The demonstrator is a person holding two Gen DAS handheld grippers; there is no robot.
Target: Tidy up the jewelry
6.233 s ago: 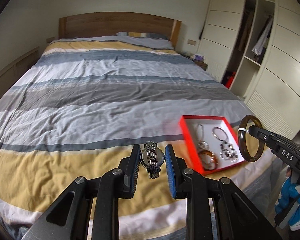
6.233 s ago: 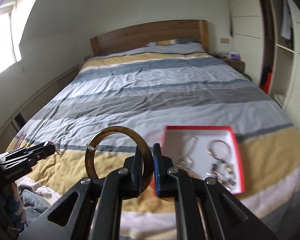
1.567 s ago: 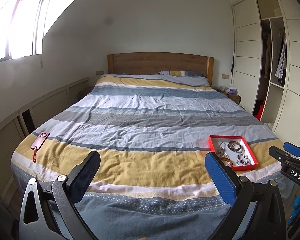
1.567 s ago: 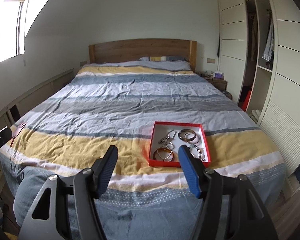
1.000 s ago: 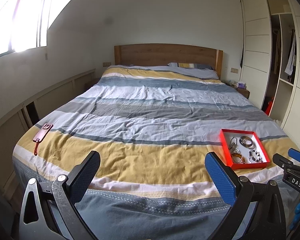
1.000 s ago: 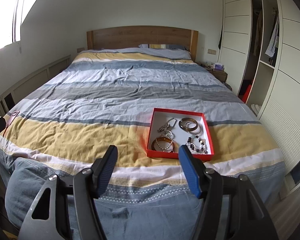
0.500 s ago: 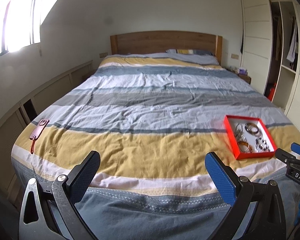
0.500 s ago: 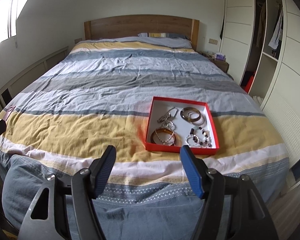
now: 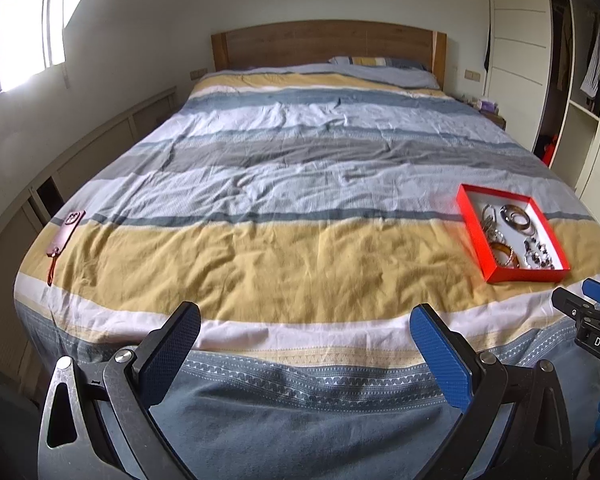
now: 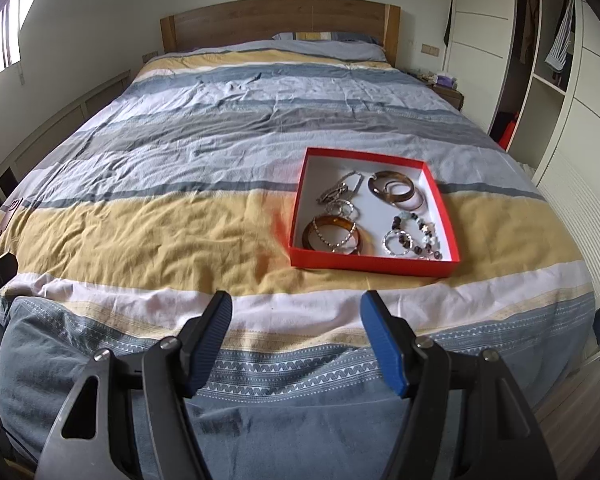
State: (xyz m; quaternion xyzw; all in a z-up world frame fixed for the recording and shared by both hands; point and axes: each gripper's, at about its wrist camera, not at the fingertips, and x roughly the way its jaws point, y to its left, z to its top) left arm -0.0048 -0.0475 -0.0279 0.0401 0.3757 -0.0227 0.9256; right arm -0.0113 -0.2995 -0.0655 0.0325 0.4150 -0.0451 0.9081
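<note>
While angled down over the foot of the bed (image 10: pixel 180 240):
Red tray (image 10: pixel 374 266): one, on yellow stripe, jewelry inside.
Amber bangles (image 10: pixel 334 226): two.
Left gripper (image 9: pixel 305 328): spread wide, empty.
Right gripper (image 10: pixel 296 312): spread, empty, short of tray.

Both wrist views sit at the foot of the bed (image 9: pixel 300 248), angled down and facing the headboard (image 9: pixel 328 44), well back from everything. Left wrist view looks out between its own left gripper (image 9: pixel 304 332) fingers, red tray (image 9: pixel 472 224) far off to the right, brown pouch (image 9: pixel 66 228) at left edge. Right wrist view, over the right gripper (image 10: pixel 296 320), has the tray (image 10: pixel 296 216) nearer, just right of centre. Shared: bed, headboard, tray, wardrobe (image 10: pixel 480 40) on the right.
</note>
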